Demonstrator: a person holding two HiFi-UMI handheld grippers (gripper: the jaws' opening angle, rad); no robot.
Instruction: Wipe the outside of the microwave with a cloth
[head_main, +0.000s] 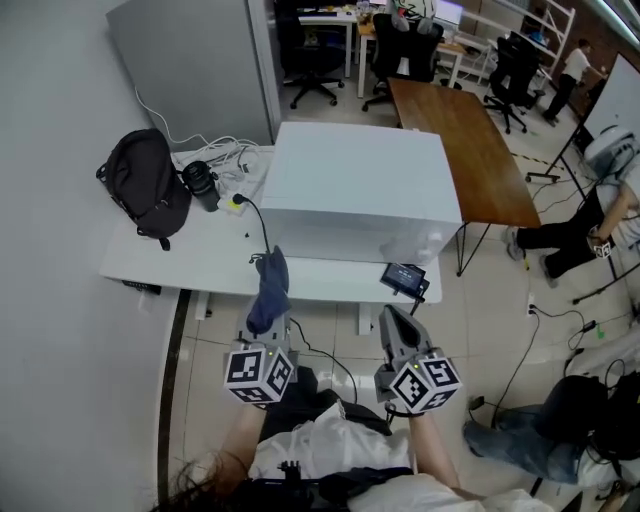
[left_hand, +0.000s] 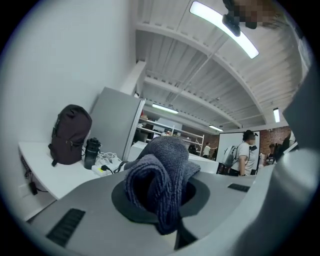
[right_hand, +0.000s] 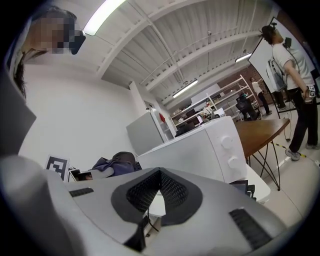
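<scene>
The white microwave (head_main: 360, 190) stands on a white table (head_main: 190, 260); in the right gripper view the microwave (right_hand: 200, 152) shows two knobs on its front. My left gripper (head_main: 268, 318) is below the table's front edge, shut on a blue-grey cloth (head_main: 270, 290) that sticks up past the jaws. In the left gripper view the folded cloth (left_hand: 162, 175) fills the space between the jaws of the left gripper (left_hand: 162, 205). My right gripper (head_main: 393, 318) is beside it, jaws together with nothing in them, as the right gripper (right_hand: 159, 192) also shows in its own view. Both are short of the microwave.
A black backpack (head_main: 148, 185), a black bottle (head_main: 203, 185) and a power strip with cables (head_main: 235, 203) lie left of the microwave. A small screen device (head_main: 405, 277) sits at the table's front right edge. A brown table (head_main: 465, 150) and seated people are at the right.
</scene>
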